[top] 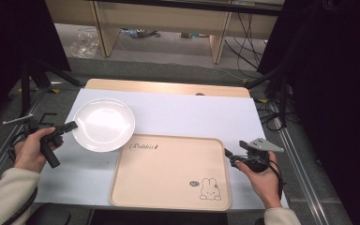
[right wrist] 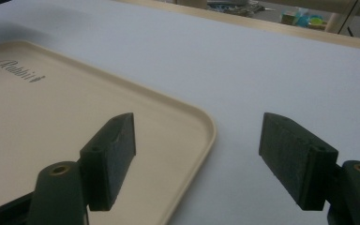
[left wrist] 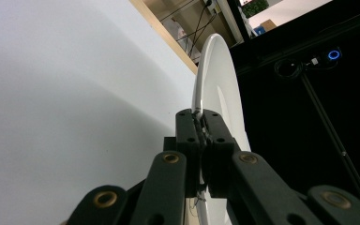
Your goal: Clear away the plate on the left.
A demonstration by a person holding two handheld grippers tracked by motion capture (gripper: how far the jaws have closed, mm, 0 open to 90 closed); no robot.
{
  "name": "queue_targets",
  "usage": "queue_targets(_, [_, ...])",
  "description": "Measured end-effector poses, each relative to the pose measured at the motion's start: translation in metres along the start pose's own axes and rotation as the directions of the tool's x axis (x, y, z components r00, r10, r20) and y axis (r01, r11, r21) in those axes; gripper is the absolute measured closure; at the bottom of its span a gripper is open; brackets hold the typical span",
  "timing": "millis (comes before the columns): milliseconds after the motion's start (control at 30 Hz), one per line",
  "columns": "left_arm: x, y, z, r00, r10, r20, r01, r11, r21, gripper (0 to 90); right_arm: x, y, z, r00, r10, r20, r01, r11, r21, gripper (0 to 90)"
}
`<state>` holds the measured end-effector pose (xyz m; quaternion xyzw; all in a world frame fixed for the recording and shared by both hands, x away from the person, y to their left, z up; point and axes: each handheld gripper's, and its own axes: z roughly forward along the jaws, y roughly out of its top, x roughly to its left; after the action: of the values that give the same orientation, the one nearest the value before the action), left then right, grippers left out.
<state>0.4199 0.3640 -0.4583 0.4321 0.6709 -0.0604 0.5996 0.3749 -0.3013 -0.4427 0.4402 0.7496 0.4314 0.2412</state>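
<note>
A round white plate (top: 104,124) sits at the left of the white table top, its near edge over the far left corner of a beige tray (top: 168,173). My left gripper (top: 70,125) is shut on the plate's left rim; in the left gripper view the pads clamp the thin rim of the plate (left wrist: 215,84) seen edge-on, at my left gripper (left wrist: 202,125). My right gripper (top: 228,154) stands open at the tray's right edge. In the right gripper view my right gripper (right wrist: 197,161) straddles the corner of the tray (right wrist: 187,117), with nothing between the pads.
The tray carries a printed rabbit (top: 209,189) and the word Rabbit (top: 144,146). A wooden table edge (top: 168,87) runs behind the white sheet. Desk legs and cables (top: 243,42) stand on the floor beyond. Black stands flank both sides.
</note>
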Motion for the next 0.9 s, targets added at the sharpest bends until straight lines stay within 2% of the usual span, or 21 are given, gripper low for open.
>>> queue_targets(67, [0.0,-0.001,0.001,1.0,0.001,0.005,-0.001,1.0,0.0,86.4,0.0,0.0,0.001,1.0,0.001,-0.001,-0.001,1.0,-0.014,28.2])
queue_targets(100, [-0.001,-0.001,0.001,1.0,-0.004,0.005,0.004,1.0,0.001,86.4,0.0,0.0,0.0,1.0,0.0,0.0,0.0,1.0,0.0,28.2])
queue_targets(300, [-0.004,-0.003,0.002,0.9997,-0.006,0.023,0.006,1.0,0.004,86.5,0.0,0.0,0.001,1.0,0.003,-0.003,-0.004,1.0,-0.012,28.2])
queue_targets(467, [-0.007,-0.004,0.002,0.9998,0.002,0.017,-0.002,0.9999,0.013,86.3,0.0,0.0,0.0,1.0,0.002,0.0,-0.002,1.0,-0.001,28.2])
queue_targets(900, [-0.011,-0.008,0.006,0.9989,-0.006,0.046,0.005,0.9997,0.025,86.4,0.0,0.0,-0.001,1.0,0.002,-0.001,-0.002,1.0,-0.003,28.2])
